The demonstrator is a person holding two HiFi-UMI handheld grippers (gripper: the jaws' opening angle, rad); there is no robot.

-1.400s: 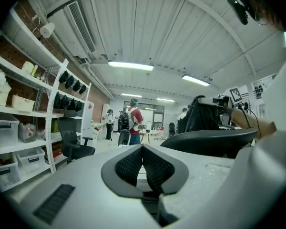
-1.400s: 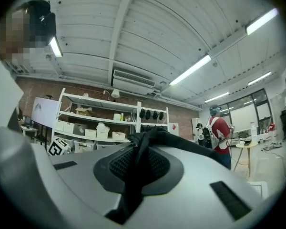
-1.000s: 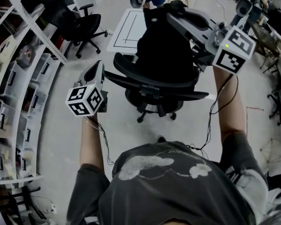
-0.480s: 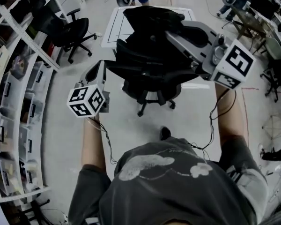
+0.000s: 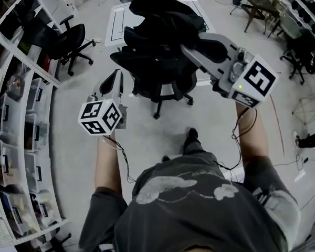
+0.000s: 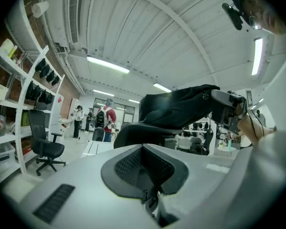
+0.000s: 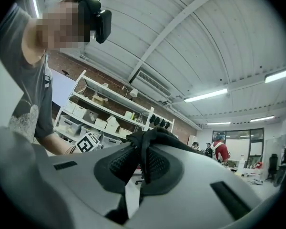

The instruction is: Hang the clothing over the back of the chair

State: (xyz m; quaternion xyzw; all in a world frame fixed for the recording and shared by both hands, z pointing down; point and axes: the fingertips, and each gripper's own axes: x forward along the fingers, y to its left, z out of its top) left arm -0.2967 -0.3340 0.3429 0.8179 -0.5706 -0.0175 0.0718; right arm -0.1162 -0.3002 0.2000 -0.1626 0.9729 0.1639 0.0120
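Workshop floor [image 5: 215, 125] is carrying a black office chair [image 5: 158, 82]; right tongs [image 5: 189, 50] are clamping black clothing [image 5: 160, 20], which is bunching over that chair's back; left tongs [image 5: 115, 77] are pressing together, empty, beside the chair.

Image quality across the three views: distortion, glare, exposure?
Head view: heavy barrel distortion, shelves bow; black clothing shows no detail. Left gripper view: fisheye vignette, ceiling light strip blown out. Right gripper view: same vignette, ceiling tube flares.
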